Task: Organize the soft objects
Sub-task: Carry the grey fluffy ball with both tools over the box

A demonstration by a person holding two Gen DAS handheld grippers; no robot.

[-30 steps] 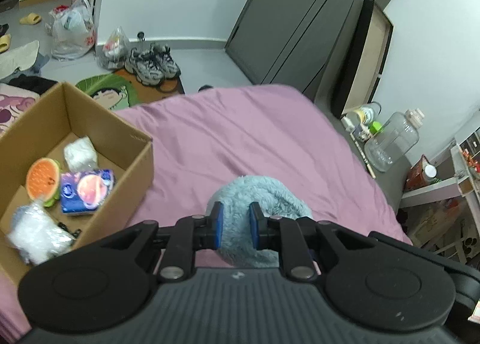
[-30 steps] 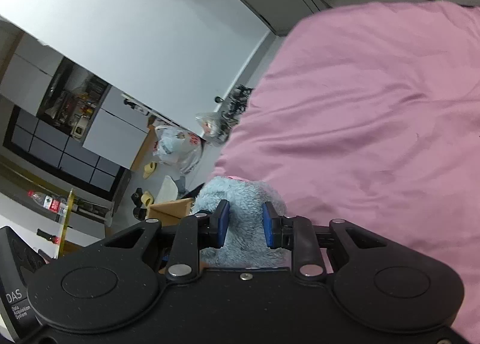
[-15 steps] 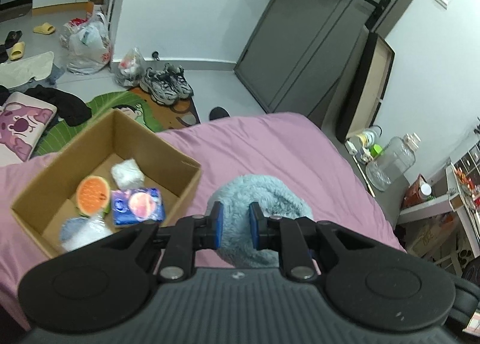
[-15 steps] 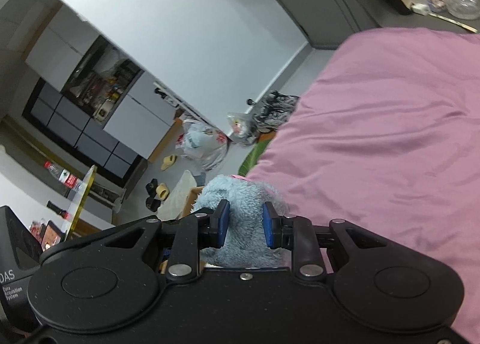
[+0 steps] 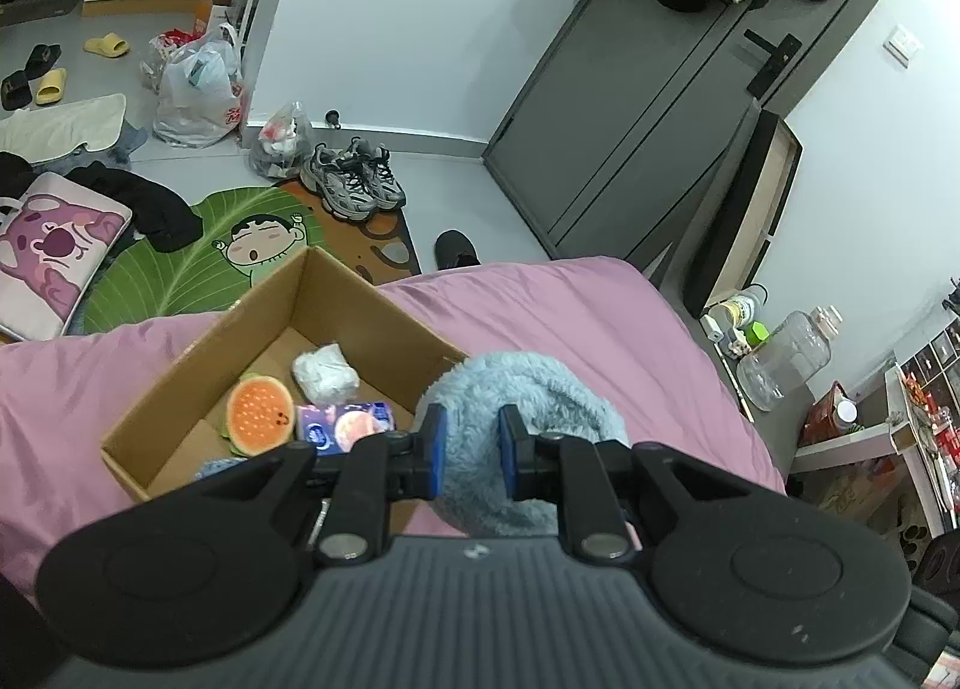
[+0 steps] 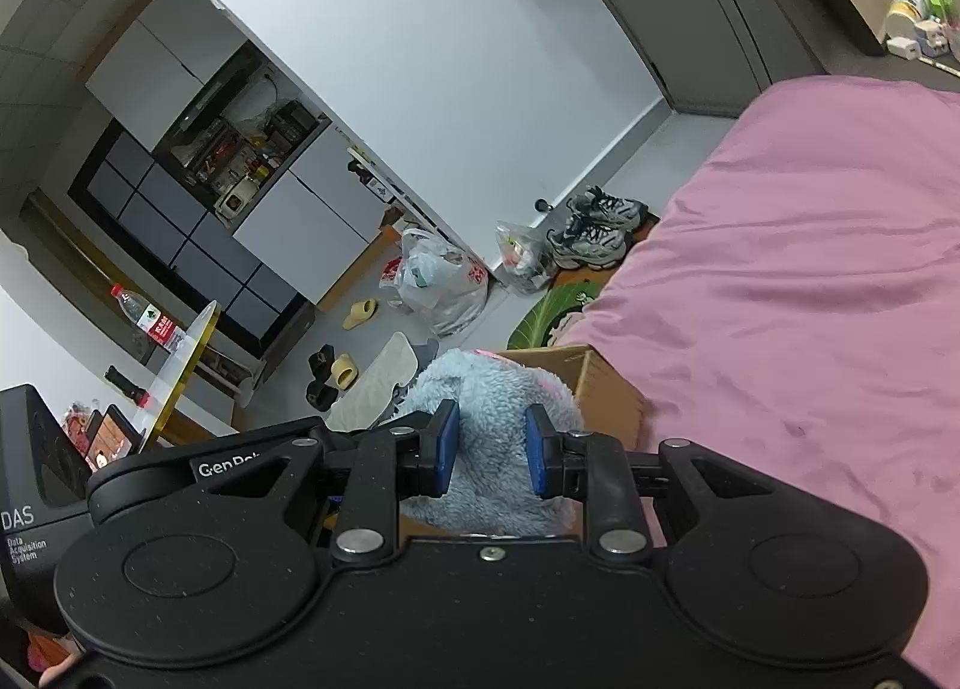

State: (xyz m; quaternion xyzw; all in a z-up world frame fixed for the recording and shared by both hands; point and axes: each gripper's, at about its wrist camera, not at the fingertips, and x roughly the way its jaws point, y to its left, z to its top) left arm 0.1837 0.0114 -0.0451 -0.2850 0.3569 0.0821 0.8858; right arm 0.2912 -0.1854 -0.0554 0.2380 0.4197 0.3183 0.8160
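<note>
Your left gripper (image 5: 470,452) has its fingers clamped on a fluffy blue plush toy (image 5: 522,389), and your right gripper (image 6: 489,449) pinches the same toy between its fingers. The toy hangs at the near right corner of the cardboard box (image 5: 198,353) on the pink bed (image 5: 570,323). Inside the box lie a watermelon-slice cushion (image 5: 259,415), a white bundle (image 5: 324,372) and a blue packet (image 5: 351,425).

Both of the 2 wrist fisheyes looked forward along their own fingers from close above the pink-sheeted bed (image 5: 558,323) (image 6: 810,293), the right view rolled sideways, sharing the open brown cardboard box (image 5: 180,389) (image 6: 600,389) and grey sneakers (image 5: 354,182) (image 6: 594,227).
</note>
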